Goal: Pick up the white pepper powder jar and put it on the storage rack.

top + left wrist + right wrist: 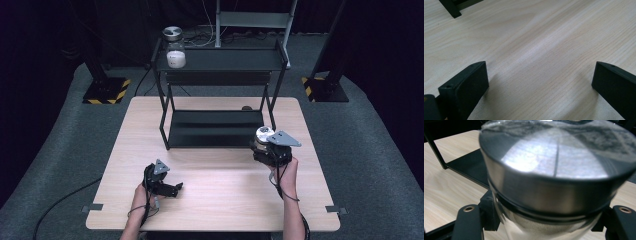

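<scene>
A glass jar with a shiny metal lid (pixel 262 136) is held above the table at the right, close to the front right leg of the black shelf rack (pixel 215 129). My right gripper (pixel 270 150) is shut on this jar; in the right gripper view the metal lid (pixel 554 162) looms large between the two black jaws. A second jar with a metal lid (pixel 175 49) stands on the rack's top shelf at the left. My left gripper (pixel 172 189) rests low over the table (pixel 210 200) at the front left, open, with bare wood (pixel 541 65) between its jaws.
The black two-level rack stands at the back middle of the wooden table, with its lower shelf (pixel 215 127) bare. Stands with yellow-black striped bases (pixel 106 90) sit on the grey floor beyond the table. A cable (pixel 60 202) trails off the table's left side.
</scene>
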A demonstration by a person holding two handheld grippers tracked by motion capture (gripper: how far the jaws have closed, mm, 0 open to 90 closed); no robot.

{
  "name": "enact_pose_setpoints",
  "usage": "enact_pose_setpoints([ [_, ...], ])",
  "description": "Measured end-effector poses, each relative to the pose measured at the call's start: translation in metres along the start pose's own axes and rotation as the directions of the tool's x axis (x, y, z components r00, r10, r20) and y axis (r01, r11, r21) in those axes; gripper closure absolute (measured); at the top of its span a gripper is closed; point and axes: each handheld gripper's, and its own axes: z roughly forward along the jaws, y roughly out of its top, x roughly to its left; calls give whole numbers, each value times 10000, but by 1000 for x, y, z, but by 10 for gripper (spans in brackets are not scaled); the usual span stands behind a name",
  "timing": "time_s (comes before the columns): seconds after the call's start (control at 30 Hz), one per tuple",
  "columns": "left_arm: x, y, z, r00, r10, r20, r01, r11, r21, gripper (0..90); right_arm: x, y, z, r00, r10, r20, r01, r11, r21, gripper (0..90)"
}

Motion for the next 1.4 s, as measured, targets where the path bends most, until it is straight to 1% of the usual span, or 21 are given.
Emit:
enact_pose_setpoints([
  [0.37,0,0,0,10000,-4,1,4,10000,0,1,-3,8,7,10000,88,-48,-88,9999,-108,299],
  [0.63,0,0,0,10000,-1,2,1,10000,1,0,-4,19,11,10000,-48,0,48,9999,-110,299],
  [0.8,0,0,0,10000,1,1,-1,10000,3,1,-6,25,13,10000,-33,13,33,9999,-114,299],
  [1.1,0,0,0,10000,-2,2,2,10000,2,0,-9,35,16,9999,-144,64,144,9998,-96,299],
  [1.4,0,0,0,10000,-3,0,3,10000,1,0,-11,42,21,9999,-120,57,120,9999,-89,299],
])
